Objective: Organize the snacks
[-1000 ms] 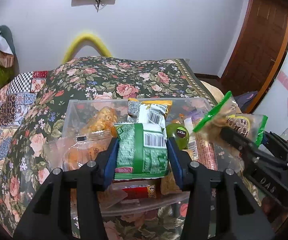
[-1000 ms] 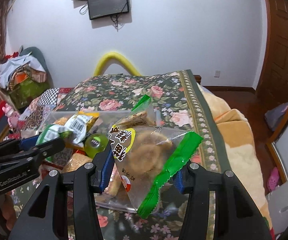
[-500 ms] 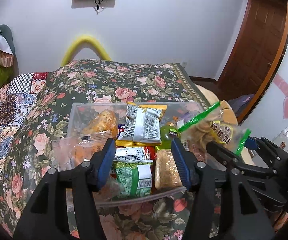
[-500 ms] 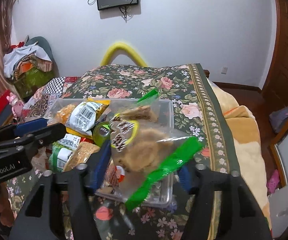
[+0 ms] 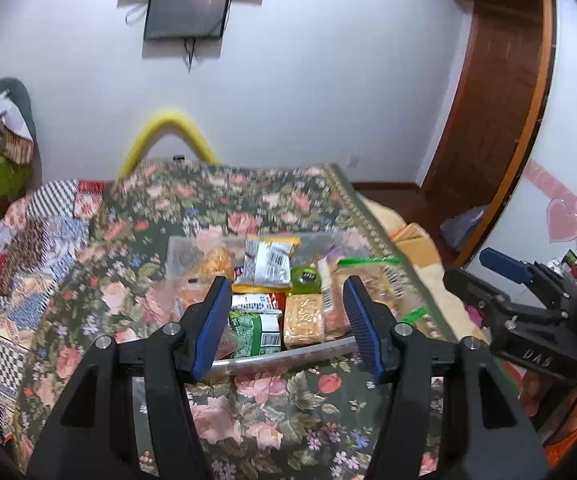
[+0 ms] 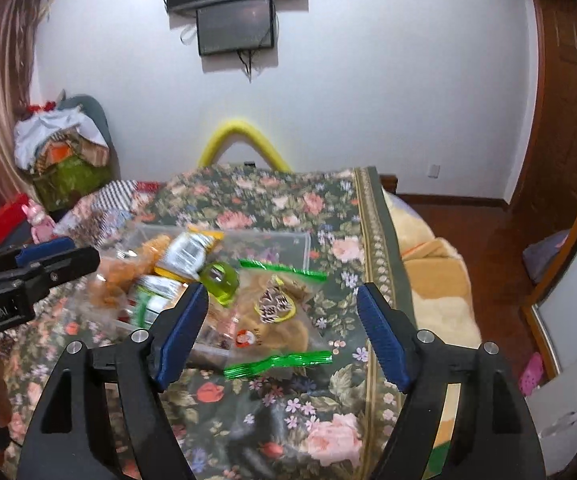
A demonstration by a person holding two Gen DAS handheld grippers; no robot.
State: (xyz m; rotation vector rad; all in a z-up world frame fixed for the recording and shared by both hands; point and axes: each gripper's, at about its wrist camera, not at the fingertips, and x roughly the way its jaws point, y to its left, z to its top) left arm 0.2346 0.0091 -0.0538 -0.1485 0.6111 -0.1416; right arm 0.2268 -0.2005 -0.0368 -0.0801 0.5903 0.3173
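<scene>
Snacks fill the clear bin point(image 5: 288, 354) on the bed; left claw point(image 5: 284, 322) spread empty, right claw point(image 6: 282, 334) opening off the cracker bag point(image 6: 278, 316); little apparently remains.

One clear plastic bin point(image 5: 192, 246) at frame centre holds about six snack packets. One green jelly cup point(image 6: 219, 280), one green-edged cookie bag point(image 6: 278, 316), two wall screens point(image 6: 235, 26), one yellow foam arch point(image 6: 244, 136).

Floral bedspread point(image 6: 272, 200) covered bed. Yellow arch point(image 6: 244, 130) stood behind bedspread, dark screen point(image 6: 235, 26) on wall above, clothes pile point(image 6: 62, 152) left, wooden door point(image 5: 492, 92) right.
</scene>
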